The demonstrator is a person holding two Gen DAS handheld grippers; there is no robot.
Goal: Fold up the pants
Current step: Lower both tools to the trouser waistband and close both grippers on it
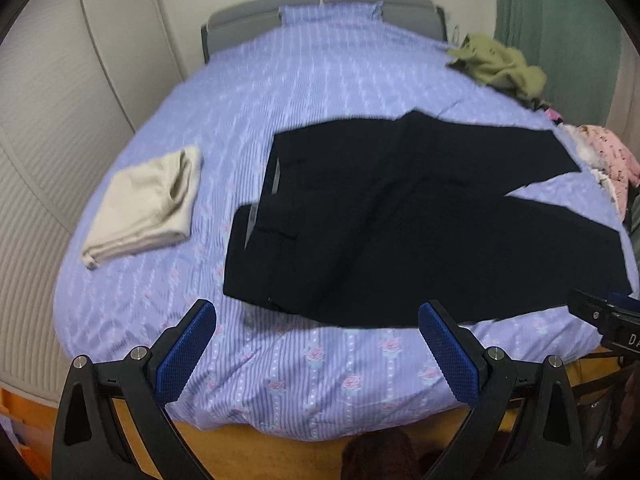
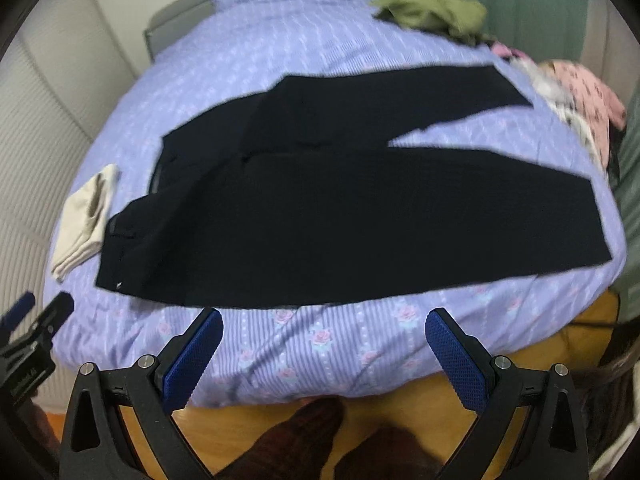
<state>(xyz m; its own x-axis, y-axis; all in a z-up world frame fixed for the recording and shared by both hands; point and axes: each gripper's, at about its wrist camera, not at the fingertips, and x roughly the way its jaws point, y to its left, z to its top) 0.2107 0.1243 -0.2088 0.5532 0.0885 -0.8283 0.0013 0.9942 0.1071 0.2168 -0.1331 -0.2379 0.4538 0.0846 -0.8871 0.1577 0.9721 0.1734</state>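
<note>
Black pants (image 1: 400,216) lie spread flat on the bed, waistband to the left and the two legs running right in a V. They also show in the right wrist view (image 2: 340,208). My left gripper (image 1: 316,312) is open and empty, hovering just short of the near edge of the pants by the waist. My right gripper (image 2: 324,316) is open and empty, above the bed's front edge just short of the near leg. The right gripper's body shows at the edge of the left wrist view (image 1: 608,320); the left gripper's body shows in the right wrist view (image 2: 36,328).
The bed has a lilac striped floral cover (image 1: 304,364). A folded beige garment (image 1: 148,204) lies left of the pants. An olive garment (image 1: 500,64) and pink patterned clothes (image 1: 608,160) are piled at the right. A grey headboard (image 1: 360,0) stands behind. The wooden floor (image 2: 248,420) lies below.
</note>
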